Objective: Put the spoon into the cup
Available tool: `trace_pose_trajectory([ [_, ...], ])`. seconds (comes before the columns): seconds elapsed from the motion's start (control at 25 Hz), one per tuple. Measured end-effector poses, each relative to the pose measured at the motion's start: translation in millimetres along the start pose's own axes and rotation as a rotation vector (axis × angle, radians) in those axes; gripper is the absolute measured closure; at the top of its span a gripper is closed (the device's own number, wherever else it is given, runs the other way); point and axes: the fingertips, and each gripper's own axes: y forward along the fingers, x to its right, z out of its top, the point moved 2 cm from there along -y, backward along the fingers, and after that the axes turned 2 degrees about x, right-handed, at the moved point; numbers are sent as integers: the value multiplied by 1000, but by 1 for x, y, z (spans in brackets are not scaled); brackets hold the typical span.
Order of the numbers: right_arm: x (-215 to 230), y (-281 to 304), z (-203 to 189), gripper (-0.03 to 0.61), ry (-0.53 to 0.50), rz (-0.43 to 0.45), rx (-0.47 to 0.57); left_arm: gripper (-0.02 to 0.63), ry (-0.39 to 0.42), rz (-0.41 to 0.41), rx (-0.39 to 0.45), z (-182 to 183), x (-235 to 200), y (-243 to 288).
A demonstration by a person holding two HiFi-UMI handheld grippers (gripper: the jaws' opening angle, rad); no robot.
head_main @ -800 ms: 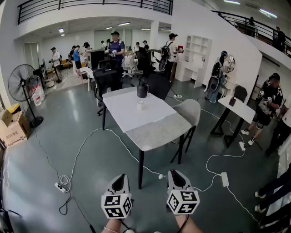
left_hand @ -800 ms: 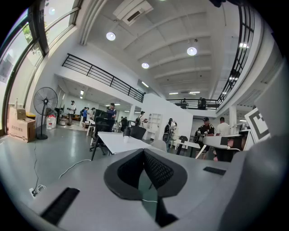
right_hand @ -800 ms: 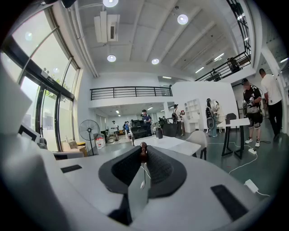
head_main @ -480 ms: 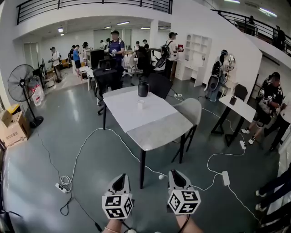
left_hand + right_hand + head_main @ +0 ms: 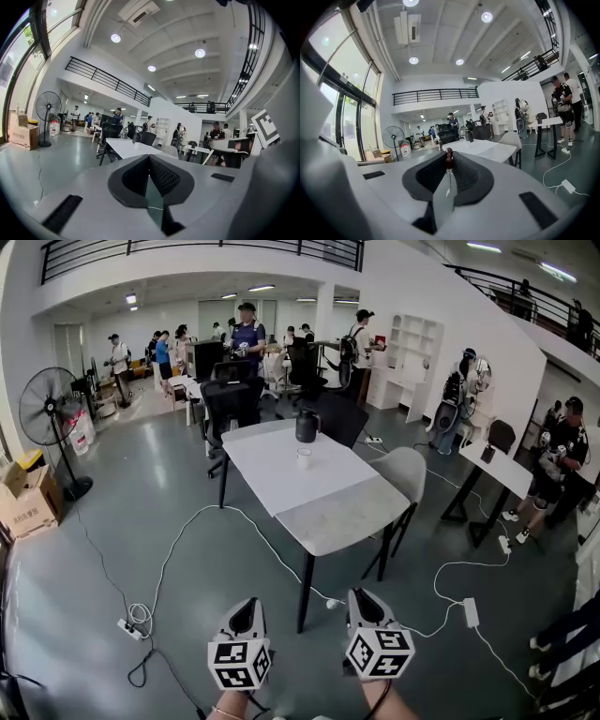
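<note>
Left gripper [image 5: 246, 611] is hovering low over open floor [image 5: 187, 559], jaws pressing together, empty. Cup [image 5: 303, 457] is standing well ahead on the table [image 5: 328, 512], back from its near edge. Right gripper [image 5: 362, 604] is clamping the brown-tipped spoon [image 5: 449, 157].

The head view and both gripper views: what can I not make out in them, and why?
- Small white cup on the white table: too small in the head view to see its inside.
- Thin metal spoon with a dark red end, in the right gripper: the jaws hide most of it in the right gripper view; the gripper's body hides it in the head view.
</note>
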Motion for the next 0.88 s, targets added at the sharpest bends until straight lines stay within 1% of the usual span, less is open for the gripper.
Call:
trace_pose_trajectory([
  [0.16, -15, 14, -3, 517, -3, 5, -13, 595, -8, 12, 5, 7, -23, 2],
  [0.4, -22, 38, -6, 517, -7, 5, -34, 595, -32, 35, 3, 6, -47, 14],
  [0.56, -22, 61, -5, 516, -12, 11, -30, 595, -45, 46, 7, 6, -60, 32],
  [0.88, -21, 125, 6, 517, -1, 20, -14, 595, -28, 60, 18, 21, -87, 82],
])
